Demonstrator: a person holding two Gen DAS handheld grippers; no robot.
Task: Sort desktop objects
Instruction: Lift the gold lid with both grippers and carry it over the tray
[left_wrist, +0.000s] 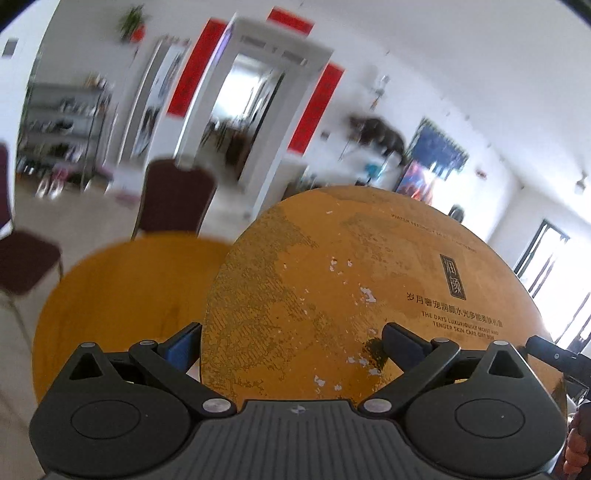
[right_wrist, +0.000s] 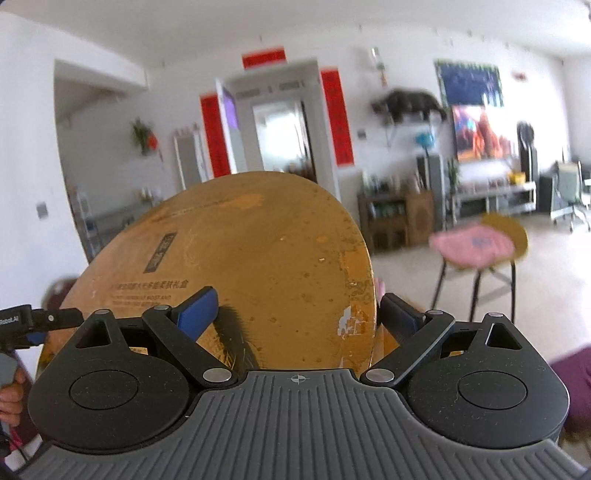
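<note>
Both tools carry one worn gold gift box (left_wrist: 332, 280) in the air. The left tool (left_wrist: 291, 343) pinches its left end, the right tool (right_wrist: 299, 314) its right end, jaws wide. The round yellow worktop (left_wrist: 122, 288) lies at nine o'clock, probably below the box, though blurred.
</note>
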